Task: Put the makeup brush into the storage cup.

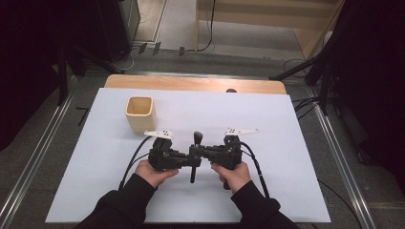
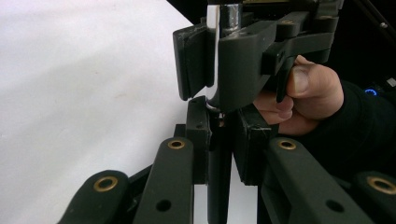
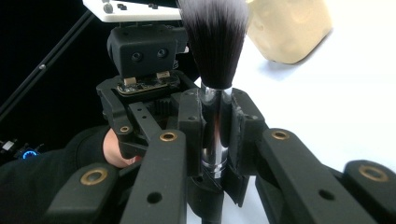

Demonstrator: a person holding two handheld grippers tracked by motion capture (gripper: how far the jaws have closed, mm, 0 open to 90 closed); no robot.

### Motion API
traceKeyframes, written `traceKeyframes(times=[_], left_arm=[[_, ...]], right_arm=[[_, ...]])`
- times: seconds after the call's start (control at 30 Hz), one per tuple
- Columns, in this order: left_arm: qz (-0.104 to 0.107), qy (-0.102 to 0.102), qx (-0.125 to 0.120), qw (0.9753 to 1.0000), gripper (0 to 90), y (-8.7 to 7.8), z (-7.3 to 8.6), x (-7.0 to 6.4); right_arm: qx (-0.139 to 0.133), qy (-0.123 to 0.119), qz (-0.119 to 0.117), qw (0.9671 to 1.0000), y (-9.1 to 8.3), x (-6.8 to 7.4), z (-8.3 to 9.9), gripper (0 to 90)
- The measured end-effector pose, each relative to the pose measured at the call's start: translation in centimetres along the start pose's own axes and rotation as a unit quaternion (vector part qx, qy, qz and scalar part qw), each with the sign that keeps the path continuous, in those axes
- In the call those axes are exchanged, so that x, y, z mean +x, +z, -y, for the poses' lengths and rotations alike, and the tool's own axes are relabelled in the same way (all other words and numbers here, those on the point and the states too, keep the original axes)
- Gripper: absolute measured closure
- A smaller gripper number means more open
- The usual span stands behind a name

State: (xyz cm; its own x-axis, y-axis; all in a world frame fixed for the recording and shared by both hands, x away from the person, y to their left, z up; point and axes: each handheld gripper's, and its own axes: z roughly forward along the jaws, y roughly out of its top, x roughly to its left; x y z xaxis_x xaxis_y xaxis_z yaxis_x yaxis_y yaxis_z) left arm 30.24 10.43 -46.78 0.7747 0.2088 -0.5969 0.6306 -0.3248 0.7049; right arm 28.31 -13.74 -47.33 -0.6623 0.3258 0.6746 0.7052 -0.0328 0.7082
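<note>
A makeup brush (image 1: pixel 194 160) with dark bristles (image 3: pixel 215 42), a chrome ferrule (image 3: pixel 214 135) and a black handle (image 2: pixel 219 172) is held above the white table between both grippers. My right gripper (image 3: pixel 215 126) is shut on the ferrule, the bristles pointing up past its jaws. Lower down, my left gripper (image 2: pixel 219 128) is shut on the black handle, its pads (image 2: pixel 198 140) pressed to both sides. In the high view the left gripper (image 1: pixel 189 162) and the right gripper (image 1: pixel 200 152) meet tip to tip at the brush, near the table's front middle.
A beige square cup (image 1: pixel 141 113) stands upright at the back left of the white sheet (image 1: pixel 267 119), also seen as the cup (image 3: pixel 289 28) behind the bristles. Cables trail from both grippers toward the person. Dark stands and a floor surround the table.
</note>
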Motion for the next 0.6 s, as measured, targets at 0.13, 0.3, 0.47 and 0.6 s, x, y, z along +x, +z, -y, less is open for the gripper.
traceKeyframes(times=[0.13, 0.3, 0.47, 0.6], left_arm=[[-0.002, -0.002, 0.001, 1.0, 78.5, 0.01, 0.01, -0.01], [-0.003, 0.0, 0.004, 1.0, 79.0, -0.02, -0.01, -0.04], [-0.005, -0.001, 0.008, 1.0, 79.1, 0.04, 0.01, -0.22], [-0.007, -0.002, 0.011, 0.9999, 79.0, -0.07, -0.01, -0.15]], right_arm=[[0.0, -0.001, 0.001, 1.0, 0.01, 0.01, 0.03, 78.3], [-0.003, -0.003, 0.0, 1.0, 0.01, 0.06, 0.01, 71.4], [-0.012, -0.019, 0.022, 0.9995, -0.18, 0.21, -0.06, 56.2], [-0.015, -0.023, 0.035, 0.999, -0.43, 0.22, -0.16, 45.4]])
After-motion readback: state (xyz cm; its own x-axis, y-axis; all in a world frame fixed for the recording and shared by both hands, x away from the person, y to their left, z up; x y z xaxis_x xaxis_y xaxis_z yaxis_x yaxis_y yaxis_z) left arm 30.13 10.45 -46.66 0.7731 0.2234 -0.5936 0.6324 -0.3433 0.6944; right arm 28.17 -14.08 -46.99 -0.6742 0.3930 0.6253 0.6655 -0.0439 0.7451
